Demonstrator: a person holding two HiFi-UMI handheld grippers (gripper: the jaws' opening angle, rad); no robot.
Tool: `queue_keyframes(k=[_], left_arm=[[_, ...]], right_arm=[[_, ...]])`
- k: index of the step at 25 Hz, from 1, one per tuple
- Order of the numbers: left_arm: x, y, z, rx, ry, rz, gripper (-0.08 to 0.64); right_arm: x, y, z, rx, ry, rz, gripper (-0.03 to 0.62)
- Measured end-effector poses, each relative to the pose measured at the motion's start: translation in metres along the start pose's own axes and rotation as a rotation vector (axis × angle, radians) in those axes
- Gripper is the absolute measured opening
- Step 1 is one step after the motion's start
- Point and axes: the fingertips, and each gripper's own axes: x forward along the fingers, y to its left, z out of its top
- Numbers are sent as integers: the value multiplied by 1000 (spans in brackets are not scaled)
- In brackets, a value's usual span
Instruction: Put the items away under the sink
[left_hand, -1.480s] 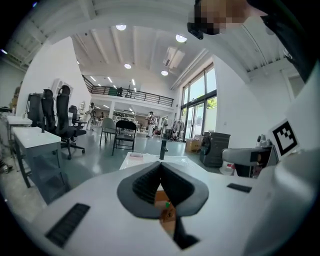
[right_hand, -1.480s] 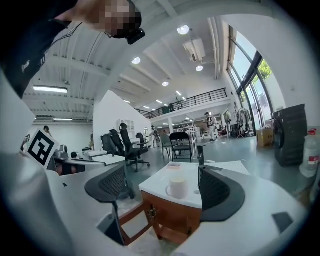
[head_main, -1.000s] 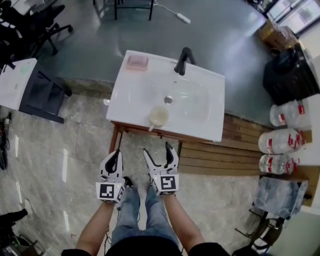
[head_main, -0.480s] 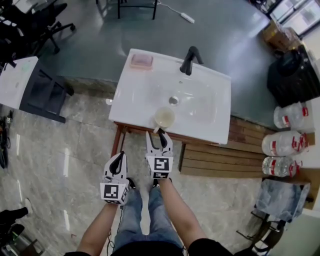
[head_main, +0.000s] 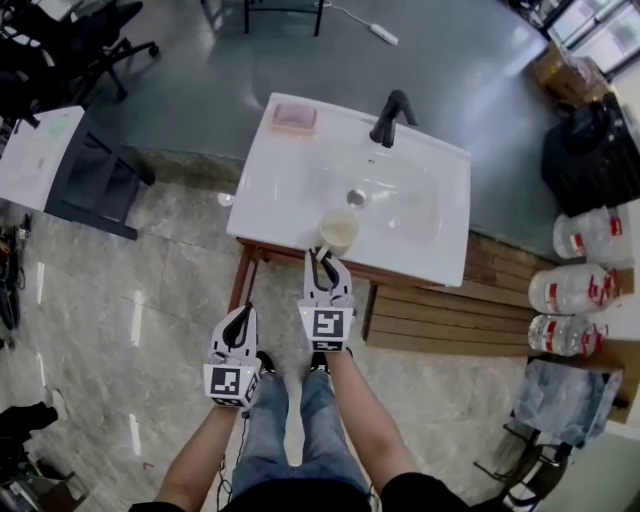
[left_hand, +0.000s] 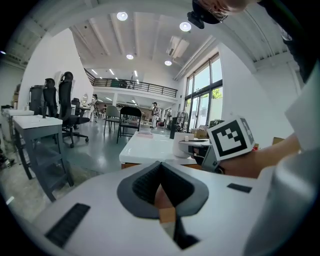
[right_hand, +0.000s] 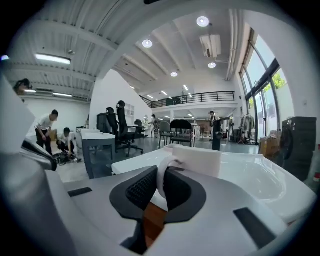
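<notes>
Reaching toward the sink, the right gripper (head_main: 327, 268) had its jaws nearly together on the handle (right_hand: 161, 181) of the white mug (head_main: 339, 232). A pad sat on either side of the loop, so it looked gripped. The mug stood upright on the near rim of the sink (head_main: 285, 180), by the basin's left end. Its handle pointed near, straight at the right gripper, and the mug body lay directly far of the jaws.

The left gripper (head_main: 241, 318) hung nearer and to the left, short of the sink, jaws closed together on nothing. The right hand was plainly the nearer one.

Judged next move: lift the mug off the rim, then draw it near and down toward the space under the sink, which the head view didn't show.

The faucet (head_main: 390, 118) was at the far edge and a pink tray (head_main: 294, 118) at the far left corner.

No writing could be read. The red labels on the water bottles (head_main: 588, 232) at right were too small, and the grippers carried only square markers.
</notes>
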Motion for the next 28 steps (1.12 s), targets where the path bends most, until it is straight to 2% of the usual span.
queue_keyframes(k=[3,10,16,22,28], left_arm=[[-2,1,4,-2,-1,5,7],[-7,-3,3,4,-14,3,7],[-10,-17,-18,9,-35,-7,8],[3,-31,-67,15,-65,-11,7],[39,-28,-140,35,-82,-20,8]], right_arm=[[-7,10,2,-58,-31,67,38],[-44,25,12,-100,-89,129,34],[-94,47,8,-116,-153,200,34],[-131,64,-59,-134,-112,253,34],[-121,69,-146,-65,-129,268,34]])
